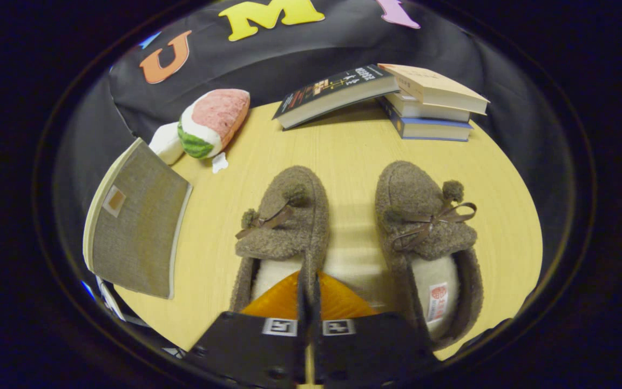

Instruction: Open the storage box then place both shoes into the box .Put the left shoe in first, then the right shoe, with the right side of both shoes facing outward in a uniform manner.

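Gripper (309, 292) fingers are pinched narrow on the left shoe (284, 232) side wall. Right shoe (424, 237) sits at 3 o'clock of it; storage box (135, 227) at 9 o'clock. Risk: thin fleecy grip slips on lifting.

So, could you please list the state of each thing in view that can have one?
Gripper: fingers closed on the inner side wall of the left shoe.
Left fuzzy brown slipper shoe: upright on the table, gripped.
Right fuzzy brown slipper shoe: upright, free.
Grey fabric storage box lid: raised, tilted.
Black-covered book: closed, leaning on the stack.
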